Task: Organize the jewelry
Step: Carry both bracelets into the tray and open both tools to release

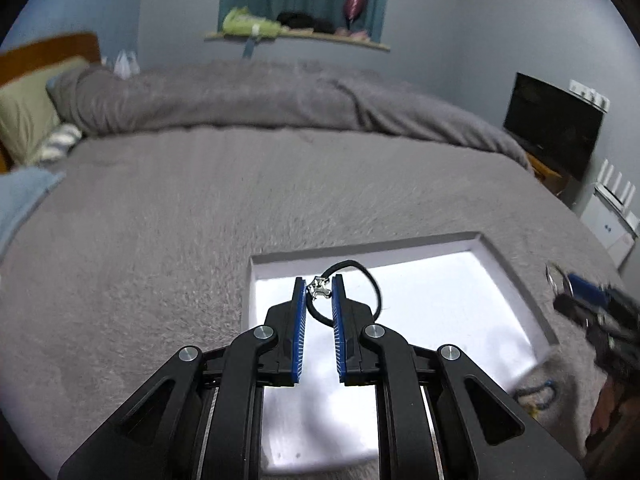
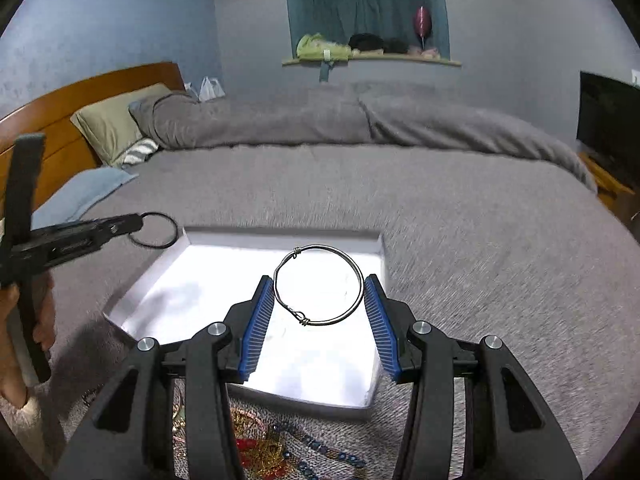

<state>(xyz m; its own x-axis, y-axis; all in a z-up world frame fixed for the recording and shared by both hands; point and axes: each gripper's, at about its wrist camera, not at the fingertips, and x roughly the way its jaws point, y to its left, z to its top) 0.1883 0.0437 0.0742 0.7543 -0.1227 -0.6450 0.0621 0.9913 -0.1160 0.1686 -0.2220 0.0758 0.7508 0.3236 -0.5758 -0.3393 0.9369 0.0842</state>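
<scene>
Between my left fingers [image 1: 319, 290] hangs a black cord loop [image 1: 370, 284] with a small silver star charm [image 1: 319, 287], pinched at the charm. Between my right fingers [image 2: 319, 284] a thin silver wire bangle [image 2: 319, 285] spans pad to pad. Beneath both lies an open white box [image 2: 280, 240]; a heap of beads and chains [image 2: 272, 444] lies under my right fingers.

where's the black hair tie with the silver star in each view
Left wrist view: black hair tie at centre, pinched by its star charm between the left gripper fingertips, over the white tray.
Right wrist view: hair tie at far left, dangling from the left gripper's tip, beside the tray's corner.
Shared landmark: the white tray.
</scene>
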